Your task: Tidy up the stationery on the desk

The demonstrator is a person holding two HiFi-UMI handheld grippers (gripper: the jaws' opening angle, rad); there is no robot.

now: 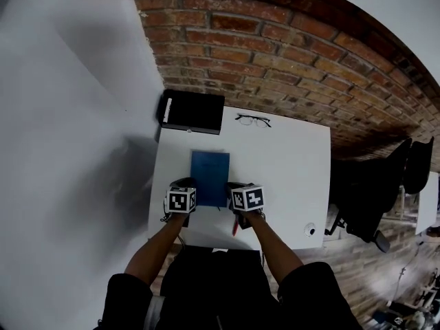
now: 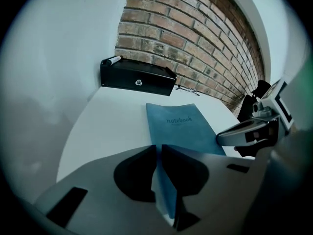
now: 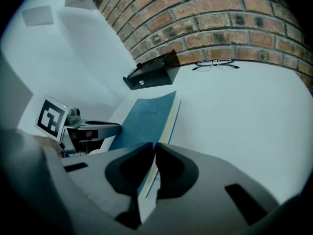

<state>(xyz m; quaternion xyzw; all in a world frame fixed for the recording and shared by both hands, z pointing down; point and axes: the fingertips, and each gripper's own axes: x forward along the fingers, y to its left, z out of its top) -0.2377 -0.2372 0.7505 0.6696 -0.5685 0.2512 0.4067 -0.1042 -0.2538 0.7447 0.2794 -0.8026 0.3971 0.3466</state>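
Note:
A blue notebook lies in the middle of the white desk, its cover printed "notebook". My left gripper is shut on the notebook's near left corner, the blue cover pinched between its jaws. On the other side, my right gripper is shut on the near right corner, where the cream page edges show. Both grippers sit side by side at the book's near end.
A black box with a white marker on top stands at the desk's far left against the brick wall. A pair of glasses lies at the far edge. A small white round object sits near the front right corner.

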